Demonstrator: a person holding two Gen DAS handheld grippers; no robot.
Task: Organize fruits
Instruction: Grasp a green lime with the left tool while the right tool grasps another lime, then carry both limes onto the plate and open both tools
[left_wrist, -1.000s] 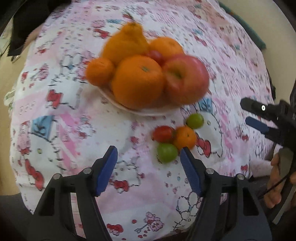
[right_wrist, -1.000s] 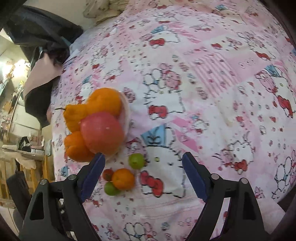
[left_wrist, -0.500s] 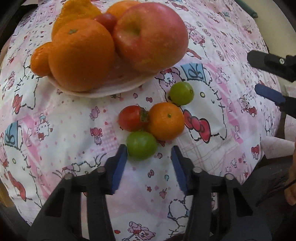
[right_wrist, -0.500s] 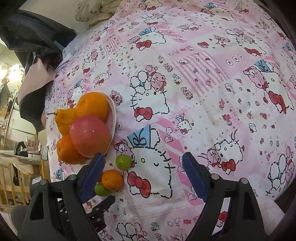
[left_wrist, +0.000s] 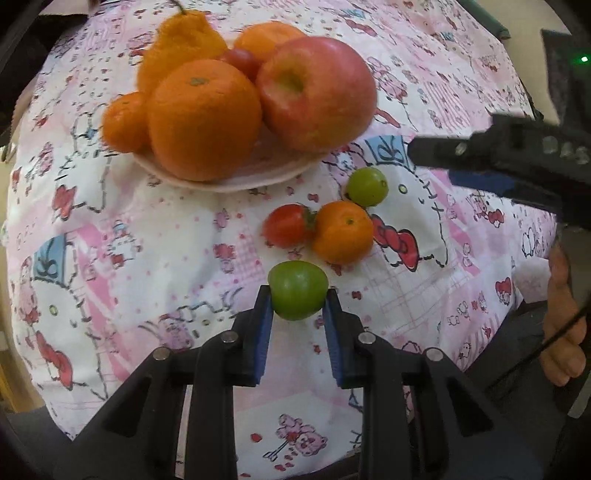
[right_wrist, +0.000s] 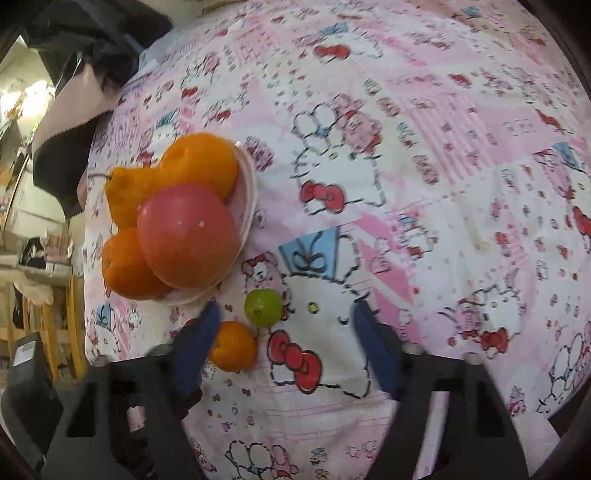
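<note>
Now the left gripper (left_wrist: 297, 300) clamps a green fruit (left_wrist: 297, 295) near the plate (left_wrist: 225, 182); next, lift it plateward. Right gripper (right_wrist: 284, 325) fingers gape, empty.

A pink-and-white cartoon-print bedsheet (right_wrist: 424, 184) fills both views, with dark and pale clothing (right_wrist: 85, 74) heaped at its edge toward ten o'clock in the right view, wooden furniture (right_wrist: 62, 325) at nine o'clock, and a bright light glare (right_wrist: 33, 92) beyond it.

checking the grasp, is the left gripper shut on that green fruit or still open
Shut on it: the left gripper has both blue pads pressed against the sides of the green fruit.
</note>
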